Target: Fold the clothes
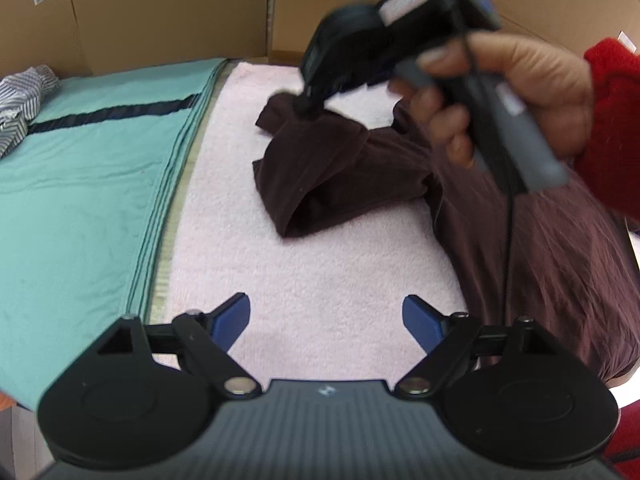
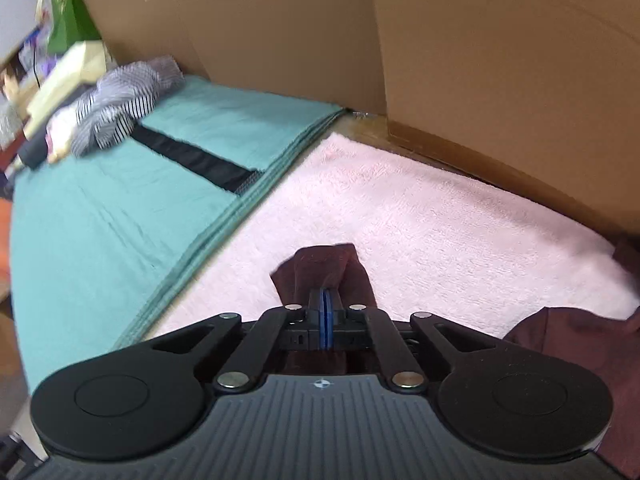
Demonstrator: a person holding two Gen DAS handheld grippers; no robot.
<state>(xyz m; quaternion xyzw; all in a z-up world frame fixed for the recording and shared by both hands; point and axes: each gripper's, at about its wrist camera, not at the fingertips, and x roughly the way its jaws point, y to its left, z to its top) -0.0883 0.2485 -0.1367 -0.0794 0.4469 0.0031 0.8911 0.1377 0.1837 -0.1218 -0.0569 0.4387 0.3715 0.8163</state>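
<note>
Left black two-finger gripper with blue finger pads (image 1: 326, 322): jaws spread wide apart, nothing between them, held low and level, pointing forward. Both blue pads (image 1: 232, 320) are bare and in plain sight.

Right black two-finger gripper with blue finger pads (image 2: 325, 300): jaws pressed together, pads meeting face to face, with a fold of dark maroon fabric garment (image 2: 320, 268) pinched at the tips. In the left wrist view this gripper (image 1: 306, 106) is angled downward from upper right, blurred. The person's right hand (image 1: 508, 96) wraps its grey handle, fingers curled around it, a red knitted sleeve (image 1: 612, 128) at the wrist.
</note>
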